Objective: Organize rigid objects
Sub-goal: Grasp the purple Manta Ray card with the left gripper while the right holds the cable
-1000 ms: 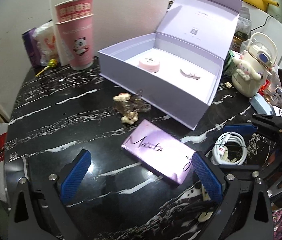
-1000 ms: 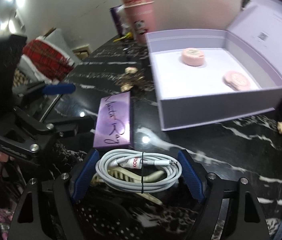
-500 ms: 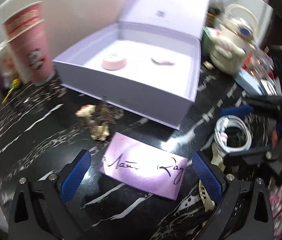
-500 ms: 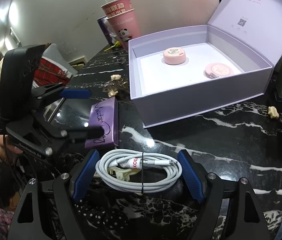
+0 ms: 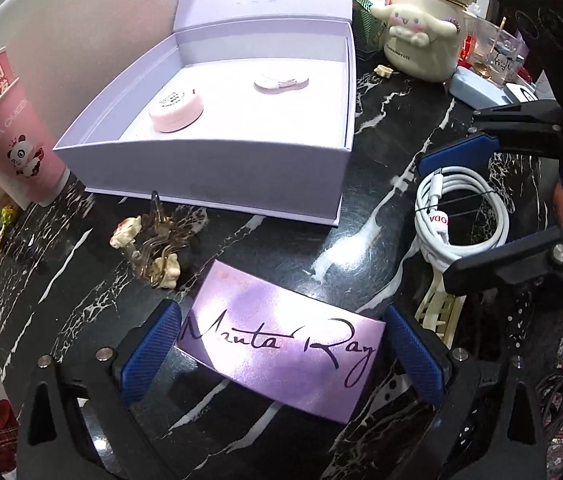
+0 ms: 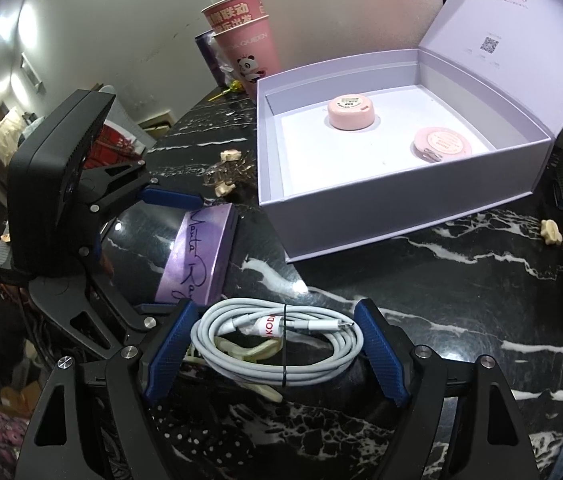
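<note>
My left wrist view: steep down, close over purple card [image 5: 281, 344]. My right view: close over cable [image 6: 277, 340]. Both share open box [image 5: 209, 176] [image 6: 401, 216], upper frame.

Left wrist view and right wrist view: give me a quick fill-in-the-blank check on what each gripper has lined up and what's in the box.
1. The left gripper straddles the purple ____ lettered "Manta Ray".
2. The coiled white ____ lies between the pads of the right gripper.
3. The lilac box has its lid ____.
4. Inside the box sit ____ pink round items.

Missing words: case; cable; open; two
</note>
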`<action>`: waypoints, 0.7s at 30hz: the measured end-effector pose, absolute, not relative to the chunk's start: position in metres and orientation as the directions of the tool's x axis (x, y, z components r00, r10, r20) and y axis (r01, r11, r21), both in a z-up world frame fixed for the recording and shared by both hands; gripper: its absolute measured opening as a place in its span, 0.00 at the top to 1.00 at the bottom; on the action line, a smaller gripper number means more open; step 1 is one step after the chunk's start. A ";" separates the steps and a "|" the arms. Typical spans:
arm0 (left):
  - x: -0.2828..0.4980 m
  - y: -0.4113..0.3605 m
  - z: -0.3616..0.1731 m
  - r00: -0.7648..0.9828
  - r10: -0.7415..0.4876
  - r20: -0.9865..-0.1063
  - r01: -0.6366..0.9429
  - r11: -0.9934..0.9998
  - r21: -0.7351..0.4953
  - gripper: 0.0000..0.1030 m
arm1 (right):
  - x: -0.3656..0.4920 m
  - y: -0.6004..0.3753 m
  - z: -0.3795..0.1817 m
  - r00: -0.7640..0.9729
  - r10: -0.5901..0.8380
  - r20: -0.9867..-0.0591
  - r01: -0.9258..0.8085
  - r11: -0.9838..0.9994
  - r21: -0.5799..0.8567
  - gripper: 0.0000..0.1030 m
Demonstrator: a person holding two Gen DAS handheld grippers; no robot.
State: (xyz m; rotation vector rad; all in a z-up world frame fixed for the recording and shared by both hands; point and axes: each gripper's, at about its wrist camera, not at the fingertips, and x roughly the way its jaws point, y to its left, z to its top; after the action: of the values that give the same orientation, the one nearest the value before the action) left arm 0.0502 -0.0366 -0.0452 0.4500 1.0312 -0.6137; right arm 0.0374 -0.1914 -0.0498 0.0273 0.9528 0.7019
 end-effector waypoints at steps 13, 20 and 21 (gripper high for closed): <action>0.046 -0.033 -0.046 0.370 -0.275 -0.887 0.712 0.698 0.080 0.00 | 0.040 -0.185 -0.055 0.368 0.549 -0.750 -0.538 0.784 0.310 0.21; 0.048 -0.032 -0.047 0.354 -0.295 -0.887 0.743 0.665 0.075 0.00 | 0.041 -0.186 -0.052 0.379 0.546 -0.748 -0.529 0.791 0.309 0.21; 0.048 -0.031 -0.047 0.355 -0.307 -0.883 0.740 0.669 0.065 0.00 | 0.042 -0.186 -0.052 0.380 0.544 -0.748 -0.526 0.792 0.309 0.21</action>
State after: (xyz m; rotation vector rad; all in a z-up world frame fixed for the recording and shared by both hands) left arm 0.0480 -0.0308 -0.0475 0.5065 0.9921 -0.7148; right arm 0.0417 -0.1858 -0.0515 0.0208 0.9634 0.6836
